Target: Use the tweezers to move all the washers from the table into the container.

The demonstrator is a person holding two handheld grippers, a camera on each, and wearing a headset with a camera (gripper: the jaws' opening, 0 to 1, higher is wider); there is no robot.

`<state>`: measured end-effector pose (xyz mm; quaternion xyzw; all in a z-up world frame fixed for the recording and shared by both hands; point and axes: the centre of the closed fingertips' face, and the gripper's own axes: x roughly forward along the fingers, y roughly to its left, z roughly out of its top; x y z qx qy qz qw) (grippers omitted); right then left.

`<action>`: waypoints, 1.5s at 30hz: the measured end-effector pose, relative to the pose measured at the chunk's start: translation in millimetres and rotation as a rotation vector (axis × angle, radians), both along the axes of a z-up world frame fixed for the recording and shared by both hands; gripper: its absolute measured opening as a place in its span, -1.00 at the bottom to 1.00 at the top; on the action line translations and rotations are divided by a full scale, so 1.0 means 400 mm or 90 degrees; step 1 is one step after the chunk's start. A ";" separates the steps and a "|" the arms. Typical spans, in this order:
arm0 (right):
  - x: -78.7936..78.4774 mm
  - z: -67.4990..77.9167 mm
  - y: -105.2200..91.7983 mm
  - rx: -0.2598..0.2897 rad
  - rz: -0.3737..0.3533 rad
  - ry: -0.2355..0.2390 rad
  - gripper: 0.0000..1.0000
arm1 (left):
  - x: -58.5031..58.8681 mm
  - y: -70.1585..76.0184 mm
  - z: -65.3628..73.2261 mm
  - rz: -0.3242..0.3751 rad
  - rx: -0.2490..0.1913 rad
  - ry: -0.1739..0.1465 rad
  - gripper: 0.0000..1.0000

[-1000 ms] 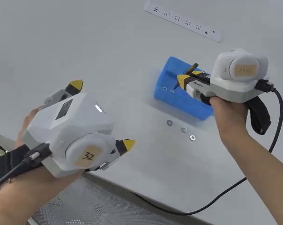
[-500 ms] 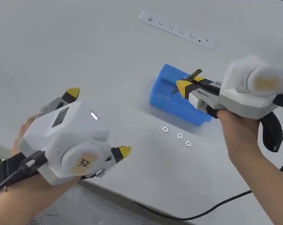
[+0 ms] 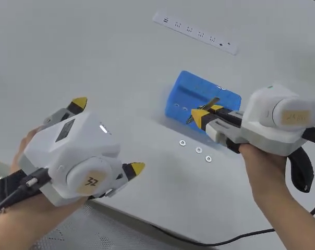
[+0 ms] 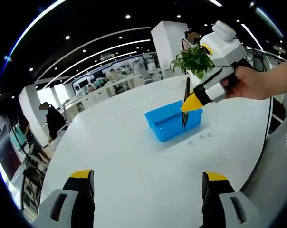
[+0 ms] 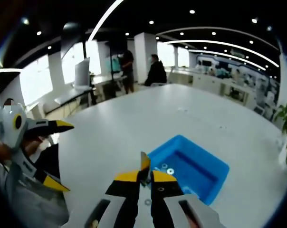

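Nearest, on the left, the left gripper (image 3: pixel 106 134) hangs over the near edge of the worktop (image 3: pixel 95 62) with its jaws spread wide and nothing between them, much as it was a second ago. Just beyond it and to the right, three washers (image 3: pixel 198 150) lie loose in a short row on the worktop, near the container's near wall, and their spacing has not altered. What has changed is the right gripper (image 3: pixel 199 115). Pressed together on the tweezers (image 3: pixel 203 108), it stood over the middle of the blue container (image 3: pixel 199 88) a second ago, and it has since drawn back toward the near side. The tweezer points now hang about the near wall, close above the row. Whether the points carry anything is too small to tell. In the right gripper view at least two washers (image 5: pixel 170 171) already rest on the container floor. That suggests a drop has just been made and the tweezers are coming back for the next washer, with three trips left. Far behind, a power strip (image 3: pixel 194 32) lies untouched.
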<state>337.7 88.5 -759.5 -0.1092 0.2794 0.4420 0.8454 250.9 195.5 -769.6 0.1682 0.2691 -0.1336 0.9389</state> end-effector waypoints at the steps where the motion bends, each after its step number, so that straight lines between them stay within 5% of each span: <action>1: -0.003 -0.009 -0.001 -0.007 0.001 0.001 -0.90 | 0.000 0.000 0.000 0.000 0.000 0.000 0.93; 7: -0.006 -0.070 -0.013 -0.051 0.012 0.011 -0.90 | 0.000 -0.001 -0.001 -0.001 0.001 0.002 0.93; 15: 0.012 -0.115 -0.026 -0.068 0.005 0.030 -0.90 | -0.001 0.002 -0.003 0.000 0.001 0.005 0.92; 36: 0.019 -0.130 -0.026 -0.042 -0.017 0.008 -0.92 | -0.002 -0.001 -0.007 -0.003 0.007 0.009 0.92; 45: 0.023 -0.129 -0.038 -0.036 -0.041 0.035 -0.92 | -0.002 -0.004 -0.007 -0.006 0.007 0.010 0.91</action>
